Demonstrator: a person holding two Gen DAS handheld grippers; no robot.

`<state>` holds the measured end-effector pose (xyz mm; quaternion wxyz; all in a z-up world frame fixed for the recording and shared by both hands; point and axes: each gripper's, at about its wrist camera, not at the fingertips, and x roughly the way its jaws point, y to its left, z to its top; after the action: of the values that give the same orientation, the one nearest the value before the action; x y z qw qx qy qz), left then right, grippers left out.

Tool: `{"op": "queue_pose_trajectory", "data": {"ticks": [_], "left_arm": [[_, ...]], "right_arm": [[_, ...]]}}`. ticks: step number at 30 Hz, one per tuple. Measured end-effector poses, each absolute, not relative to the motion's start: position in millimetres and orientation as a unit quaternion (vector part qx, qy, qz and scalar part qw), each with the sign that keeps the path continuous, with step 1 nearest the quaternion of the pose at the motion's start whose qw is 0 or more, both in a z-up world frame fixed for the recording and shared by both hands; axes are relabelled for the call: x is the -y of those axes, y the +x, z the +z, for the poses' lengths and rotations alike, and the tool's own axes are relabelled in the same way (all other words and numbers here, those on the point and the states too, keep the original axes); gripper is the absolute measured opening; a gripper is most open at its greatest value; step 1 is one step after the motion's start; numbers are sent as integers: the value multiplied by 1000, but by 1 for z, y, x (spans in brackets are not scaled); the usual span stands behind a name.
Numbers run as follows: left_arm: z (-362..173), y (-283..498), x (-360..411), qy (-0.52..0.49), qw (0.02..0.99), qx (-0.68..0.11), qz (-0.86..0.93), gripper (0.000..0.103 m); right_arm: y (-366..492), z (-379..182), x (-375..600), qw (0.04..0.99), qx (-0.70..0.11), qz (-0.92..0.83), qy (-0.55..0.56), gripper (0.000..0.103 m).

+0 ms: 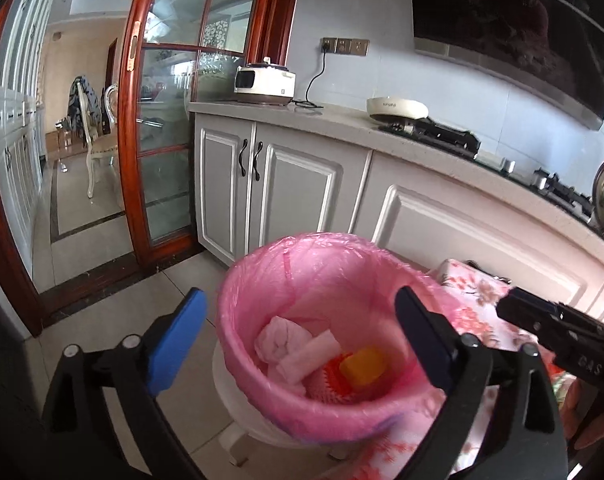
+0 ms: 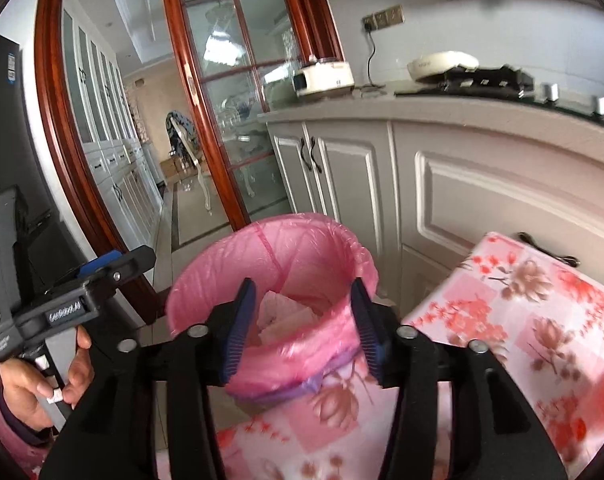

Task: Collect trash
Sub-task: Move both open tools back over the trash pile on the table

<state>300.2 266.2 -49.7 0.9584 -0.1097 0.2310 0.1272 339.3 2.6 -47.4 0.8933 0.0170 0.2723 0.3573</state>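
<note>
A white trash bin lined with a pink bag [image 1: 238, 304] stands on the floor beside a table with a floral cloth [image 1: 475, 300]. Inside it lie crumpled white tissues [image 1: 286, 346], a yellow piece [image 1: 361, 366] and an orange-red net [image 1: 331, 378]. My left gripper [image 1: 300, 298] hangs open over the bin's mouth, its blue pads wide apart and empty. My right gripper [image 2: 303, 286] is open too, with nothing between its pads; it hovers above the near rim of the bin [image 2: 206, 272], where the tissues [image 2: 282, 312] show. A hand [image 2: 42, 384] holds the left gripper's handle.
Grey cabinets [image 1: 302, 184] run behind the bin under a counter [image 1: 341, 120] with a rice cooker [image 1: 264, 82], a lidded pan [image 1: 395, 107] and a gas stove [image 1: 445, 136]. A wood-framed glass sliding door [image 1: 162, 140] stands to the left. The floral table [image 2: 521, 320] flanks the bin's right.
</note>
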Motion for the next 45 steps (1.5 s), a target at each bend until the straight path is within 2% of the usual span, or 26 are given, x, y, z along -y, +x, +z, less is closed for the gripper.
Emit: {"op": "queue_pose_trajectory", "data": {"ticks": [5, 7, 13, 31, 45], "left_arm": [[-35, 272, -242, -119, 961, -226, 102, 98], [-32, 262, -227, -119, 963, -225, 88, 98], [-31, 240, -174, -114, 962, -243, 44, 98], [-58, 188, -24, -81, 950, -290, -81, 98], [-85, 211, 66, -61, 952, -291, -77, 98]], "right_arm": [[294, -44, 40, 904, -265, 336, 22, 65], [273, -45, 60, 910, -261, 322, 25, 74], [226, -53, 120, 927, -253, 273, 35, 79], [127, -96, 286, 958, -257, 118, 43, 82], [110, -120, 366, 953, -296, 20, 61, 82]]}}
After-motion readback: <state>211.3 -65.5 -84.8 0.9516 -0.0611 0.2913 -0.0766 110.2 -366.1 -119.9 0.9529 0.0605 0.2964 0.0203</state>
